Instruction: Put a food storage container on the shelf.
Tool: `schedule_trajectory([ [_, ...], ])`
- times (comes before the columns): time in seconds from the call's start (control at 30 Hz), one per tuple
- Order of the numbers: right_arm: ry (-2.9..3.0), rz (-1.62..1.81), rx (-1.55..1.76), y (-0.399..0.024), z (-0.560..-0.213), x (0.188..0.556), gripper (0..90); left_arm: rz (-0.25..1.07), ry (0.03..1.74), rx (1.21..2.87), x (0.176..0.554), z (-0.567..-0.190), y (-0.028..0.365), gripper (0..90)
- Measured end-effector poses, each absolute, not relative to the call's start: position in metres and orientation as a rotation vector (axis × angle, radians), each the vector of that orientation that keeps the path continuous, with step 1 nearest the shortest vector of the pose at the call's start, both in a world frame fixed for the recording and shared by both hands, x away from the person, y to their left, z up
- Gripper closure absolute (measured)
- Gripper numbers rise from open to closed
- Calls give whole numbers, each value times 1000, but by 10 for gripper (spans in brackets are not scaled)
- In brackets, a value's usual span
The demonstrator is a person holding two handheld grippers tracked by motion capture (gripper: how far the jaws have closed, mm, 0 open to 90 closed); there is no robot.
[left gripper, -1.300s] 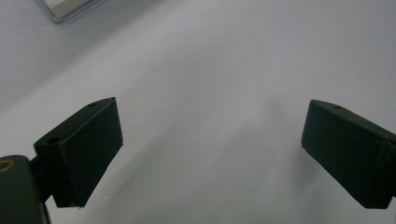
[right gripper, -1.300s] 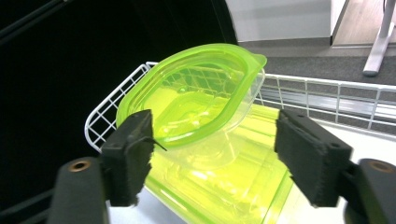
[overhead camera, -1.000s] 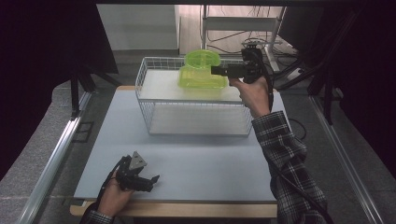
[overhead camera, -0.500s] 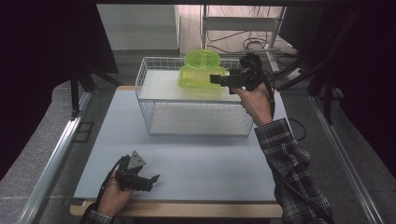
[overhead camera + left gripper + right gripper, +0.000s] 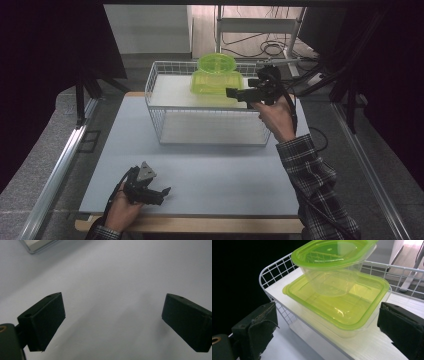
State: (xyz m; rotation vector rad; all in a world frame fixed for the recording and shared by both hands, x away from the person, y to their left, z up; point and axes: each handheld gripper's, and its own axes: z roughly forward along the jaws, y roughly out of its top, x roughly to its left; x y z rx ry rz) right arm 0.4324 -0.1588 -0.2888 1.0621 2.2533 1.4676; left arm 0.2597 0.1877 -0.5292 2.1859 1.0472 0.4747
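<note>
Over the far half of the table (image 5: pixel 210 170) we see a white wire basket (image 5: pixel 210 135) with a white shelf board in it, and on the rear part of that board sit two green-lidded plastic containers. A rectangular container (image 5: pixel 216 83) rests flat on the board, and a round container (image 5: pixel 217 63) stands on top of its lid, leaning toward the basket's back rim. From the right gripper view we look at both from close by: the rectangular container (image 5: pixel 337 306) with its clear walls and green lid, and the round container (image 5: pixel 332 255) tilted on it, touching the wire rim behind.

Our right gripper (image 5: pixel 235 93) is held level above the basket, just beside the right side of the rectangular container and pointing at it. Its jaws have just been opening and now stand spread wide; we see nothing between them, and the pads touch neither container.

Our left gripper (image 5: pixel 162 192) lies low at the near edge of the table, well apart from the basket, with the left hand (image 5: pixel 120 212) around it. Its jaws are spread too, with bare table surface between them in the left gripper view.
</note>
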Motion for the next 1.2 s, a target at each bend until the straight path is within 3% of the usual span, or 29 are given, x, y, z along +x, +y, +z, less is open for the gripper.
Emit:
schedule_trajectory([
  [1.2, 2342, 1396, 927, -154, -333, 392, 0, 483, 1035, 2199, 259, -531, 186, 44],
])
